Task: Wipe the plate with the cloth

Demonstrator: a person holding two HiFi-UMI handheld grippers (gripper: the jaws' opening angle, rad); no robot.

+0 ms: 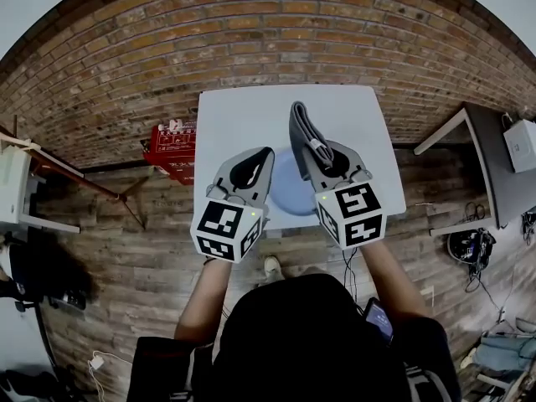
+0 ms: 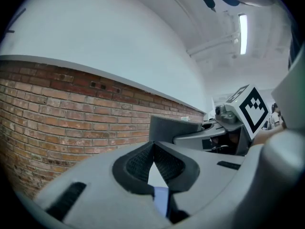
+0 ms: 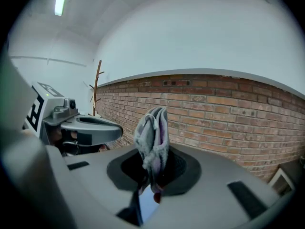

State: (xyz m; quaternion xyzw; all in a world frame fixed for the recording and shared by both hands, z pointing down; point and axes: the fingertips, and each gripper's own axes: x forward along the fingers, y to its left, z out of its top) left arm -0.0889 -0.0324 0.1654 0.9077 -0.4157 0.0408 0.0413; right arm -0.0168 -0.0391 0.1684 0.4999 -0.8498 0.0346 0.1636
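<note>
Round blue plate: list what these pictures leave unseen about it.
- Head view: the round blue plate shows only between the left gripper and the right gripper, which cover its sides; any dirt is too small to tell.
- Left gripper view: only a blue sliver shows under the shut jaws.
- Right gripper view: the folded grey cloth and gripper body hide nearly all.

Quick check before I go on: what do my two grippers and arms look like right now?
The left gripper and the right gripper are both light grey, tapering shells with dark, textured pads inside the jaws. Each ends at the hand in a white cube bearing black square markers, with a small green light on it. The forearms have no sleeves over them, and the person wears a dark top.
</note>
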